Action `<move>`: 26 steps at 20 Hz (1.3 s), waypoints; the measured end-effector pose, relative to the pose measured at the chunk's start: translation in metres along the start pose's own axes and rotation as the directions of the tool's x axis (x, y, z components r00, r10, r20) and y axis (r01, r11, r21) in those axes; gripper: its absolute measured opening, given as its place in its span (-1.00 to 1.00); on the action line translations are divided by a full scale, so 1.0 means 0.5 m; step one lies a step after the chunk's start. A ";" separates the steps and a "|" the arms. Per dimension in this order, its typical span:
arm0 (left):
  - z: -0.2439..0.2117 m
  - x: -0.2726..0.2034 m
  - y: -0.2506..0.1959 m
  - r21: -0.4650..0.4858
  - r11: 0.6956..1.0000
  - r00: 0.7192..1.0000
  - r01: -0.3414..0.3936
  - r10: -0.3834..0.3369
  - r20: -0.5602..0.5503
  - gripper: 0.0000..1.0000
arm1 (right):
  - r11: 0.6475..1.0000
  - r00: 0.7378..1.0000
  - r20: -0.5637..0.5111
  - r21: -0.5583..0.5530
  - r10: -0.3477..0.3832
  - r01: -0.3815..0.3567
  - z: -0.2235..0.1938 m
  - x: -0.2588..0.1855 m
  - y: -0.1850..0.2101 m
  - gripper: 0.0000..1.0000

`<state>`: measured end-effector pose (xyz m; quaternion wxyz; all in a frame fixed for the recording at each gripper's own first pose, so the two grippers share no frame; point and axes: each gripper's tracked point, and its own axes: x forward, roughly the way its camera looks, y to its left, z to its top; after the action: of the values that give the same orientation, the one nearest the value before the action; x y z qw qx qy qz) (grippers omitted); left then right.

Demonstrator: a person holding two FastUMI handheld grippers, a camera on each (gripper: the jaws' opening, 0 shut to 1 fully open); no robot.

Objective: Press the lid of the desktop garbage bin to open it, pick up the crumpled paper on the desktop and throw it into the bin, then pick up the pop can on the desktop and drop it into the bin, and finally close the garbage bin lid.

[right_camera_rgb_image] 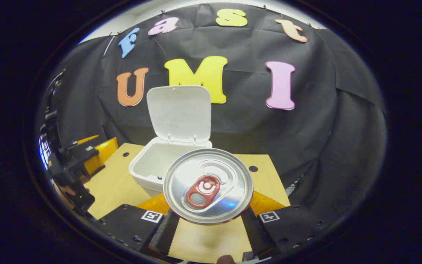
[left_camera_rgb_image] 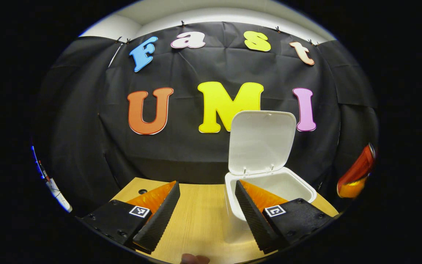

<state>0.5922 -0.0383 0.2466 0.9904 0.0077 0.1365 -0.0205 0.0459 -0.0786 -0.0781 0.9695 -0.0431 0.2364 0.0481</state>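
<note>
Both my claws face the bin (right_camera_rgb_image: 152, 165), lid (right_camera_rgb_image: 179, 113) up: right claw (right_camera_rgb_image: 207, 223) clenching the pop can (right_camera_rgb_image: 208, 185) for dropping, left claw (left_camera_rgb_image: 207, 212) released.

Recording booth (black cloth wall (left_camera_rgb_image: 203, 154)), wooden desk (left_camera_rgb_image: 200, 220)

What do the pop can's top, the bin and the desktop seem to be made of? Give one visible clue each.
Pop can: bare metal, probably aluminium; its silvery top mirrors light.
Bin: likely plastic; smooth, matte white moulded walls and lid.
Desktop: wood or wood-look laminate; pale straight grain.
</note>
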 end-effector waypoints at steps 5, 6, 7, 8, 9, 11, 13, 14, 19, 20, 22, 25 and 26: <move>-0.043 -0.056 0.049 -0.042 0.997 0.997 -0.063 0.061 -0.041 0.96 | 0.996 0.998 0.004 -0.057 0.066 -0.066 0.063 0.061 0.059 0.59; -0.045 -0.064 0.058 -0.046 0.996 0.996 -0.078 0.076 -0.043 0.95 | 0.995 0.997 -0.007 -0.059 0.080 -0.080 0.064 0.073 0.071 0.60; -0.046 -0.074 0.072 -0.047 0.994 0.995 -0.097 0.095 -0.041 0.96 | 0.994 0.996 -0.020 -0.061 0.092 -0.093 0.065 0.087 0.084 0.60; -0.045 -0.083 0.088 -0.045 0.992 0.993 -0.116 0.114 -0.038 0.95 | 0.992 0.994 -0.031 -0.068 0.105 -0.107 0.065 0.100 0.095 0.60; -0.045 -0.092 0.103 -0.043 0.990 0.991 -0.133 0.131 -0.035 0.96 | 0.990 0.993 -0.040 -0.078 0.112 -0.115 0.068 0.115 0.104 0.60; -0.043 -0.108 0.134 -0.040 0.984 0.985 -0.173 0.172 -0.035 0.96 | 0.987 0.990 -0.054 -0.093 0.128 -0.133 0.076 0.143 0.127 0.60; -0.042 -0.124 0.164 -0.042 0.977 0.977 -0.211 0.209 -0.034 0.96 | 0.983 0.988 -0.072 -0.111 0.136 -0.143 0.079 0.169 0.143 0.62; -0.041 -0.131 0.175 -0.045 0.973 0.974 -0.227 0.225 -0.036 0.95 | 0.982 0.986 -0.084 -0.112 0.141 -0.150 0.078 0.183 0.151 0.62; -0.034 -0.161 0.215 -0.038 0.959 0.959 -0.282 0.281 -0.037 0.94 | 0.985 0.980 -0.150 -0.096 0.128 -0.144 0.059 0.225 0.162 0.60; -0.033 -0.167 0.220 -0.035 0.957 0.957 -0.288 0.287 -0.035 0.94 | 0.987 0.979 -0.166 -0.089 0.121 -0.137 0.053 0.233 0.160 0.60; -0.027 -0.177 0.227 -0.032 0.954 0.954 -0.299 0.298 -0.032 0.95 | 0.988 0.972 -0.204 -0.074 0.118 -0.135 0.038 0.243 0.168 0.60; -0.023 -0.183 0.226 -0.034 0.952 0.952 -0.305 0.304 -0.029 0.95 | 0.990 0.967 -0.231 -0.052 0.112 -0.127 0.029 0.254 0.172 0.62; -0.023 -0.183 0.225 -0.033 0.952 0.952 -0.304 0.303 -0.031 0.94 | 0.991 0.965 -0.239 -0.049 0.108 -0.123 0.026 0.258 0.173 0.62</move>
<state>0.5059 0.0779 0.2611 0.9799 0.0104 0.1468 0.1347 0.1561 0.0178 -0.1314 0.9283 -0.0652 0.3502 0.1068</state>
